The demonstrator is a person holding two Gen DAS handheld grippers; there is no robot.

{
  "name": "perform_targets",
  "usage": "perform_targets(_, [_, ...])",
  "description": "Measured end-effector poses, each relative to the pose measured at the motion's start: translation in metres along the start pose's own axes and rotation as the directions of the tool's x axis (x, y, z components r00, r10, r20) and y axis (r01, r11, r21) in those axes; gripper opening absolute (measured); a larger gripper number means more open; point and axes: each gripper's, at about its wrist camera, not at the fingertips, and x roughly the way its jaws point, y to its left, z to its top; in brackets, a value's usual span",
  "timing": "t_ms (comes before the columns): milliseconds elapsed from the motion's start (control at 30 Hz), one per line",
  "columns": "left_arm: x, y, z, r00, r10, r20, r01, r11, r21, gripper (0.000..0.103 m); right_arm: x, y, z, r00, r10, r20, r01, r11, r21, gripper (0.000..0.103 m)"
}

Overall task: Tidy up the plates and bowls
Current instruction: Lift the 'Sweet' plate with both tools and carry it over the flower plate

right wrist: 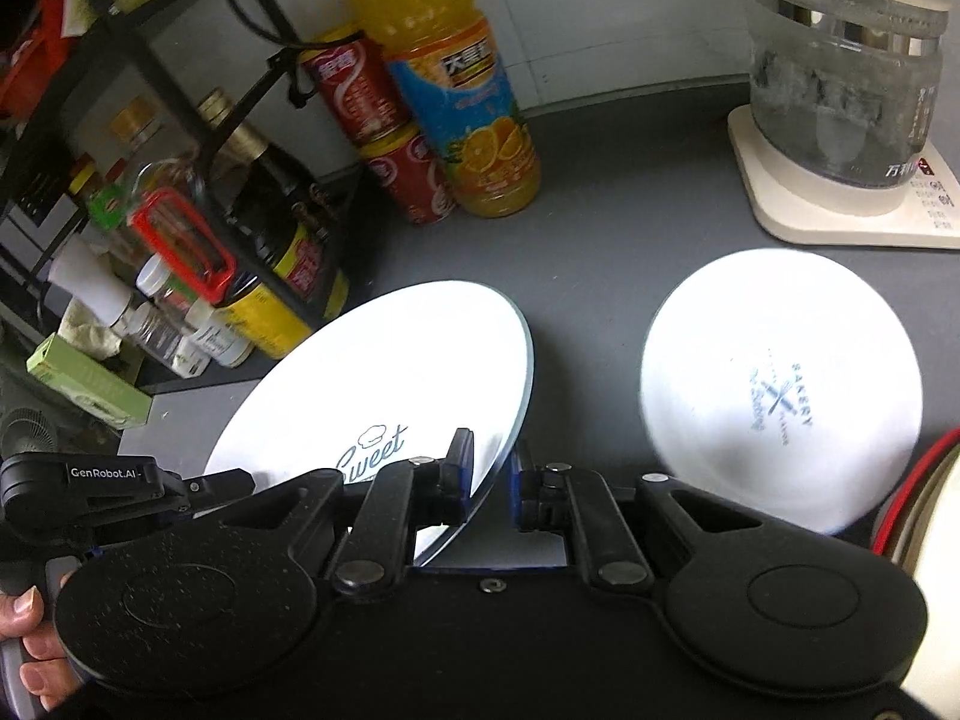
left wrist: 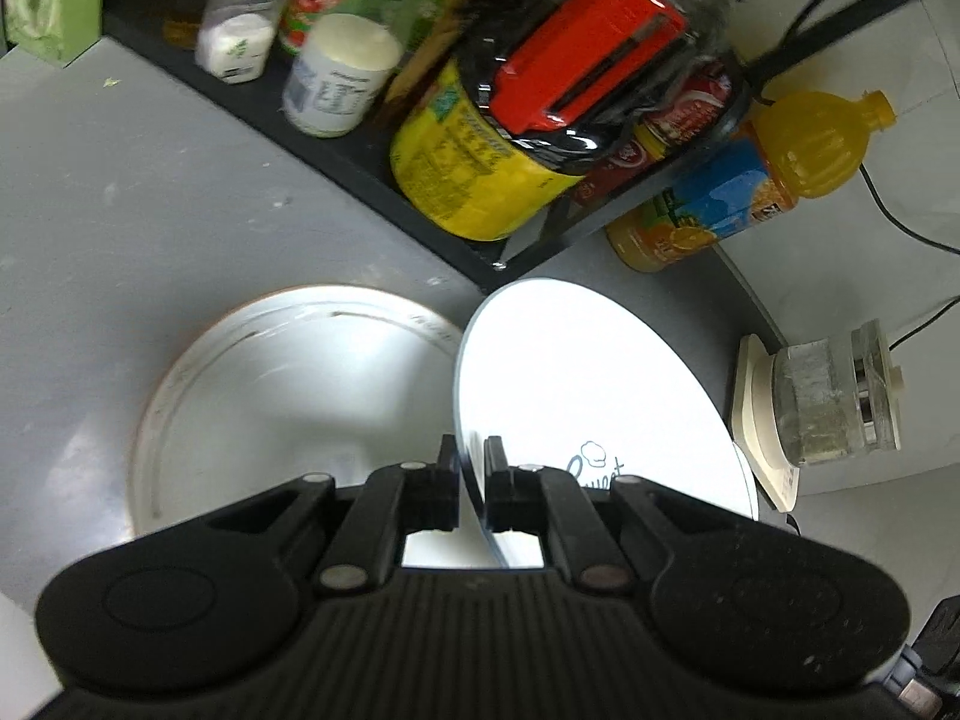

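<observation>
1. The left hand-held gripper [left wrist: 469,459] was closed on the near edge of the white "Sweet" plate [left wrist: 594,384], one finger on each face, holding it tilted up on edge.
2. The right hand-held gripper [right wrist: 491,468] straddled the same plate's [right wrist: 384,372] rim with its jaws a little apart; the left finger lay against the plate's face, and a gap showed between the rim and the right finger. I could not tell whether it was gripping.
3. In the right wrist view, the left hand-held gripper's black body [right wrist: 90,480], marked "GenRobot.AI", sat at the plate's near left edge, with the person's fingers [right wrist: 24,630] at the lower left corner.
4. Just left of the held plate, in the left wrist view, a second white plate with a brownish rim [left wrist: 288,384] lay flat on the grey tabletop [left wrist: 120,192].
5. To the right, in the right wrist view, a white bowl printed "BAKERY" [right wrist: 780,384] rested on the tabletop, apart from the held plate.
6. A red-rimmed dish [right wrist: 912,492] showed partly at the right edge, near the bowl.
7. Farther back stood a glass kettle on a cream base [right wrist: 840,108] at the right.
8. An orange juice bottle [right wrist: 456,90] stood touching two stacked red cans [right wrist: 384,132].
9. At the far left, a black rack [left wrist: 336,150] held jars and bottles, including a yellow-labelled container with a red lid [left wrist: 540,108].
</observation>
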Motion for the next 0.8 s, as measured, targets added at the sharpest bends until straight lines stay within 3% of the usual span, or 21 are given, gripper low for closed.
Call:
perform_targets(333, [-0.024,0.038,-0.007,1.0,0.017,0.022,-0.017,1.0,-0.008,0.005,0.005,0.027,-0.036,1.0,0.024,0.001,-0.024,0.999,-0.044,0.012])
perform_targets(800, [-0.032,0.072,-0.02,0.999,0.043,0.007,-0.043,0.998,-0.041,0.006,0.015,0.052,-0.051,0.999,0.034,-0.034,-0.037,0.994,-0.102,0.012])
